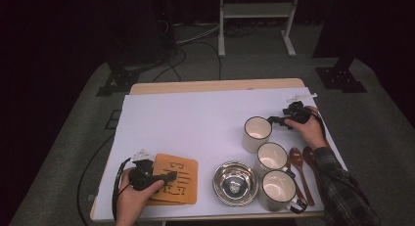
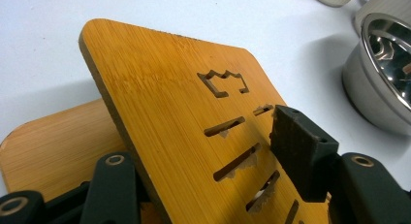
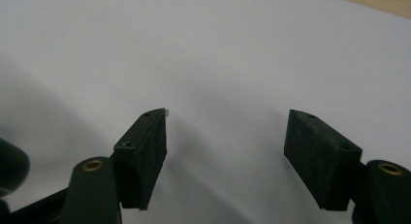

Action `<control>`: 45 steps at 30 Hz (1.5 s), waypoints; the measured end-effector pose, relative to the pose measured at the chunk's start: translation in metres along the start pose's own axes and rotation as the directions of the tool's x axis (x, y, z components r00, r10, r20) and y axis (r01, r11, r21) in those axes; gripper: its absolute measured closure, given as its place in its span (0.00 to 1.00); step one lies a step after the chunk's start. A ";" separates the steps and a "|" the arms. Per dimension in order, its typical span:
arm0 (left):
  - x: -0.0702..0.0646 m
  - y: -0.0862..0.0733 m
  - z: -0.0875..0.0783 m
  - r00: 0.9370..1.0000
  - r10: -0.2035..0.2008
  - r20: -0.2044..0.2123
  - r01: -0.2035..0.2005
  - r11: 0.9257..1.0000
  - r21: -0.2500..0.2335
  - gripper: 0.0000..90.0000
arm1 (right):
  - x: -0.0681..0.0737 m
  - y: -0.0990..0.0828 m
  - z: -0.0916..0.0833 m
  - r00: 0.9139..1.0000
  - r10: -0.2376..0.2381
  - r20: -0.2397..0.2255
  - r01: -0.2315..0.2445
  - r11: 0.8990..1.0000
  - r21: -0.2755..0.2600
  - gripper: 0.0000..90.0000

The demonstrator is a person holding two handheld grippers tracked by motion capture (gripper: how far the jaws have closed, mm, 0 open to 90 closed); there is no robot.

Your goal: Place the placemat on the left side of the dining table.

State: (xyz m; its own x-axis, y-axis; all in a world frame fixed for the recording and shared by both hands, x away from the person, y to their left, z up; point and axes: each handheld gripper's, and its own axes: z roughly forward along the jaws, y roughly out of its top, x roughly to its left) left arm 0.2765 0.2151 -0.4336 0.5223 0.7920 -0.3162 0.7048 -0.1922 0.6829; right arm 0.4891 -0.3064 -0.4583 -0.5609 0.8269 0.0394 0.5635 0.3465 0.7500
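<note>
Clamping the top bamboo coaster (image 2: 184,112), the left gripper (image 1: 166,177) tilted it off the one beneath at the table's seven o'clock, likely to separate them; the right gripper (image 3: 225,153) stood released by the mug (image 1: 256,133) at three o'clock.

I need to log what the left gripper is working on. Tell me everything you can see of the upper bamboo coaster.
The upper bamboo coaster is a thin, square board with rounded corners, honey-coloured with fine grain and cut-through slots and a crown-like shape. It is tilted up off a second coaster lying flat beneath it on the white table cover. The left gripper straddles its near edge, one jaw on top, one below.
</note>
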 end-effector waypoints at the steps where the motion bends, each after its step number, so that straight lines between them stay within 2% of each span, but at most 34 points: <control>1: 0.000 0.000 0.000 1.000 0.000 0.001 0.000 1.000 -0.002 0.47 | 0.000 -0.001 0.001 1.000 -0.004 0.004 0.004 1.000 0.003 0.33; 5: 0.001 0.001 -0.001 1.000 -0.012 0.016 0.013 1.000 -0.005 0.50 | 0.002 -0.003 0.002 1.000 -0.005 0.006 0.005 1.000 0.001 0.32; 9: 0.001 0.001 -0.003 1.000 -0.016 0.021 0.016 1.000 0.000 0.52 | 0.004 -0.004 0.003 0.999 -0.026 0.032 0.026 1.000 0.005 0.30; 22: -0.002 0.006 -0.011 0.998 -0.044 0.054 0.044 0.999 0.002 0.63 | 0.004 -0.005 0.003 0.999 -0.026 0.034 0.026 1.000 -0.001 0.30; 26: -0.003 0.010 -0.014 0.996 -0.046 0.074 0.046 0.999 0.000 0.70 | 0.004 -0.005 0.003 0.999 -0.026 0.036 0.026 1.000 -0.002 0.30; 31: -0.005 0.013 -0.014 0.995 -0.041 0.089 0.041 0.999 0.002 0.72 | 0.004 -0.005 0.003 0.999 -0.026 0.035 0.026 1.000 -0.001 0.30; 40: -0.011 0.020 -0.016 0.987 -0.037 0.159 0.038 0.999 -0.004 0.81 | 0.004 -0.005 0.003 0.999 -0.026 0.036 0.026 1.000 -0.001 0.30; 45: -0.015 0.025 -0.015 0.976 -0.038 0.216 0.042 0.999 -0.011 0.87 | 0.004 -0.005 0.004 0.999 -0.026 0.035 0.026 1.000 -0.001 0.30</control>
State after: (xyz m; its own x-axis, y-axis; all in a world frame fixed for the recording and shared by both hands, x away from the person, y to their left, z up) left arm 0.2787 0.2069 -0.4014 0.5864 0.6546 -0.4771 0.7205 -0.1523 0.6765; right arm 0.4862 -0.3033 -0.4642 -0.5539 0.8326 -0.0028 0.5484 0.3674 0.7512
